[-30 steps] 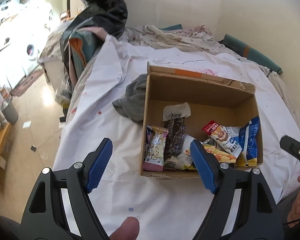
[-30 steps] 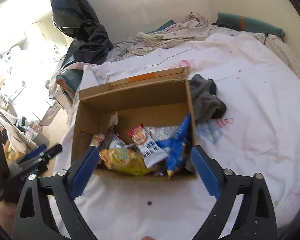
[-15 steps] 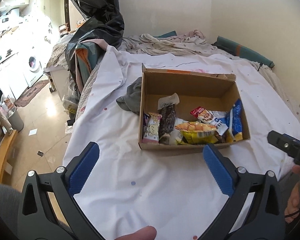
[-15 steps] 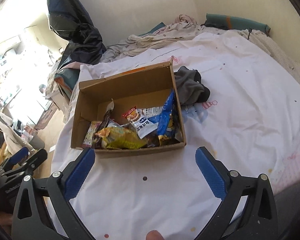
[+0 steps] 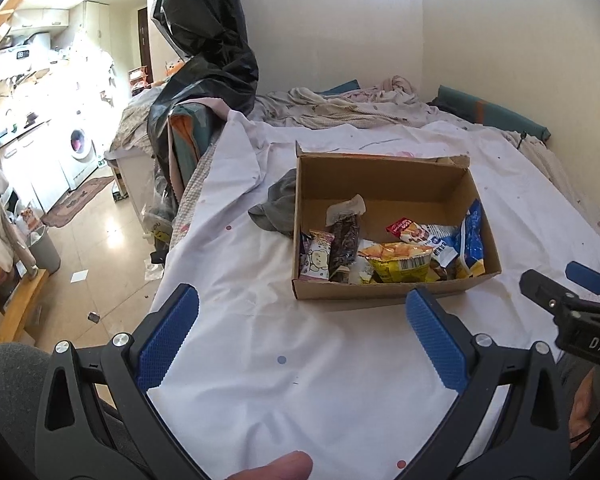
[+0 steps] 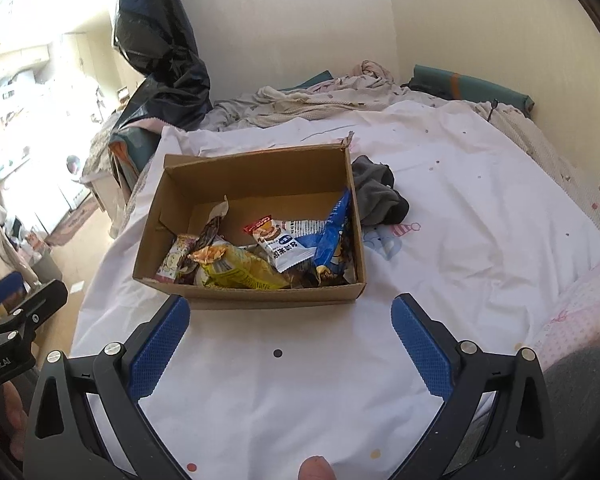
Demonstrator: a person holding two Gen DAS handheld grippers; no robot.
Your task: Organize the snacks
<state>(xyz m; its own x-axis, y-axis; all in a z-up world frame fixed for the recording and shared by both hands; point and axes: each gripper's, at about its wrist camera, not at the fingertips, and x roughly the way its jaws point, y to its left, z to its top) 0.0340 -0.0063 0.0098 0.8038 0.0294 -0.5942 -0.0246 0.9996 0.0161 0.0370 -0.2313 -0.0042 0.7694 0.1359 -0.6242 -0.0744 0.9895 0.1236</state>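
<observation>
A grey cloth [image 5: 278, 206] lies against the cardboard box [image 5: 380, 294] on the bed [image 5: 300, 360]. The snacks [image 6: 260, 256] sit in the box beyond both grippers' fingers [image 5: 168, 336], which are released and empty.

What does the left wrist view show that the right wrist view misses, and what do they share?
Only the left wrist view: the washing machine and wooden furniture at the floor's edge, plus the right gripper from the side. Only the right wrist view: the pink dotted bedding and the left gripper at its edge. Both: the cardboard box of snack packets, the grey cloth beside it, the white sheet and black plastic bag.
</observation>
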